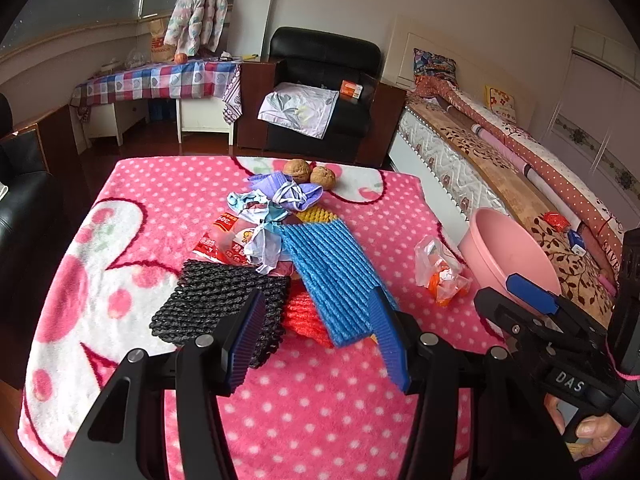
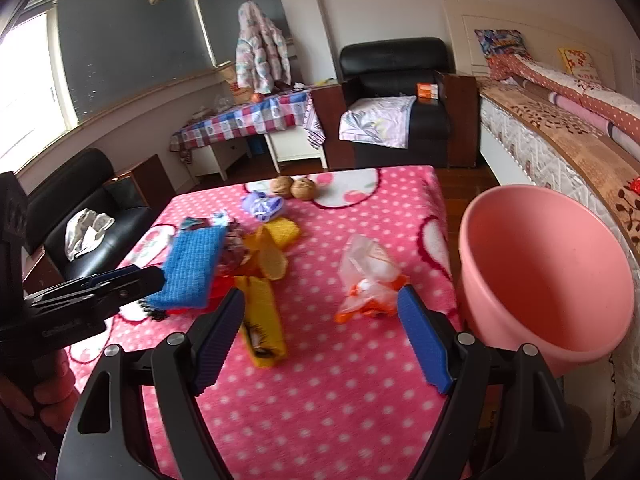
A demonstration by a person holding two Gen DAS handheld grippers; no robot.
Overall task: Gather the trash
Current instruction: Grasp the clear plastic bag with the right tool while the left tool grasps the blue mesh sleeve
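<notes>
Pink polka-dot fleece is covering the bench (image 1: 320, 400), where the trash is lying heaped: blue foam netting (image 1: 332, 272) is sprawling over black netting (image 1: 224, 300), crumpled masks (image 1: 280, 196) and two walnuts (image 1: 310, 172) behind. Left tongs (image 1: 320, 336) are hanging spread over the nets; right tongs (image 2: 320, 332) are gaping, pinching nothing, near an orange wrapper (image 2: 368, 280) beside the pink bin (image 2: 552, 272).

Right tool body (image 1: 570, 384): white letters "DAS" on a black plate, seen from the left wrist, to the right of the left tool.
Paper bag (image 1: 159, 40): red brand print reading roughly "New Balance", on the far checked table, well ahead of the left tool.
Red wrapper (image 1: 224, 236): white print, too small to read, on the counter ahead of the left tool.
Bed cloth (image 1: 612, 254): letters "GIVE", far right.
</notes>
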